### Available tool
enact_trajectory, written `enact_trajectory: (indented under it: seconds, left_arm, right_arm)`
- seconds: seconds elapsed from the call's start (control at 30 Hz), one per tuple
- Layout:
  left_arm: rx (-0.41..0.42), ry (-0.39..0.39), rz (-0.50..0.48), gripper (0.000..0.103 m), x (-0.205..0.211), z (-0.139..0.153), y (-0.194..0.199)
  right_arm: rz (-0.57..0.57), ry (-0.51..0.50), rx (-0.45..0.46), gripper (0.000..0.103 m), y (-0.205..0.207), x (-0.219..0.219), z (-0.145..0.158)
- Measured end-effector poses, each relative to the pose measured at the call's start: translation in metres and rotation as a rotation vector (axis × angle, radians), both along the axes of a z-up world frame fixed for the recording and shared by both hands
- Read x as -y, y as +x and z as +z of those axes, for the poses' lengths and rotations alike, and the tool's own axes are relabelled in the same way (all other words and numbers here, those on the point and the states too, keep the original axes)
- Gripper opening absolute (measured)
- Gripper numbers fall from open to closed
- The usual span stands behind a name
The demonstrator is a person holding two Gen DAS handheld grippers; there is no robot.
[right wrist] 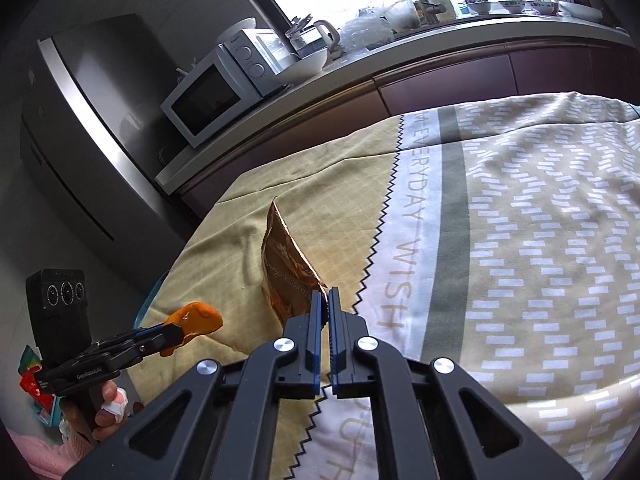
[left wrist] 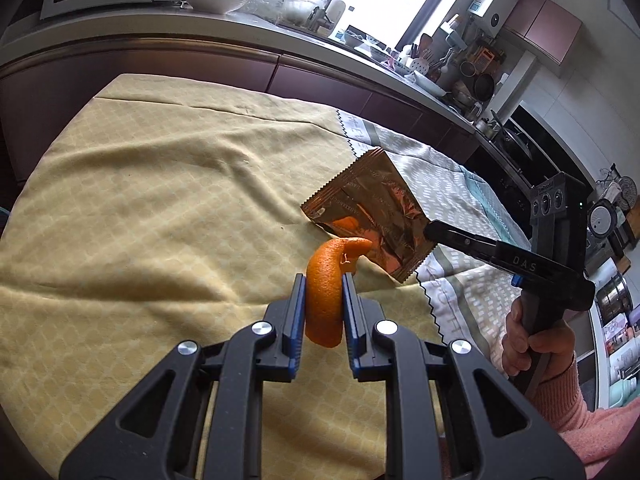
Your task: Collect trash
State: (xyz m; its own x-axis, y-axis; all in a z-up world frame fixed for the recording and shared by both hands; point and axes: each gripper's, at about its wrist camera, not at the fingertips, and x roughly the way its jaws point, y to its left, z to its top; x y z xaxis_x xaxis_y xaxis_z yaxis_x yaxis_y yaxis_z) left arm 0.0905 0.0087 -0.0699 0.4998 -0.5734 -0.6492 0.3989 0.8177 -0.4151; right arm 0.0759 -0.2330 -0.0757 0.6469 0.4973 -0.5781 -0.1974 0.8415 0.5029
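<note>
left gripper [left wrist: 324,280]: pads clamped on curled orange peel strip [left wrist: 326,288], held above yellow checked tablecloth [left wrist: 160,200] | right gripper [right wrist: 326,300]: jaws pinched on crinkled copper foil wrapper [right wrist: 286,264], peel's 1 o'clock in left view

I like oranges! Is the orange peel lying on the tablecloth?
No, the left gripper holds the orange peel up off the tablecloth.

Both wrist views look closely down along their fingers, sharing the tablecloth [left wrist: 160,184].
</note>
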Motion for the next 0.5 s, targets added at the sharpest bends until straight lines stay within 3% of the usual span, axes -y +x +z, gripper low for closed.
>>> enact_trajectory:
  seconds: [0.3, 0.43, 0.5]
  left_arm:
    - [-0.041, 0.001, -0.008, 0.018, 0.004, -0.016, 0.007]
    - [-0.047, 0.003, 0.000, 0.018, 0.002, -0.019, 0.008]
    - [-0.048, -0.001, 0.004, 0.018, 0.000, -0.019, 0.009]
  right_arm:
    - [0.139, 0.017, -0.011, 0.011, -0.003, -0.040, -0.006]
    - [0.136, 0.031, -0.014, 0.011, 0.002, -0.043, -0.009]
    - [0.139, 0.037, -0.006, 0.005, 0.003, -0.043, -0.008]
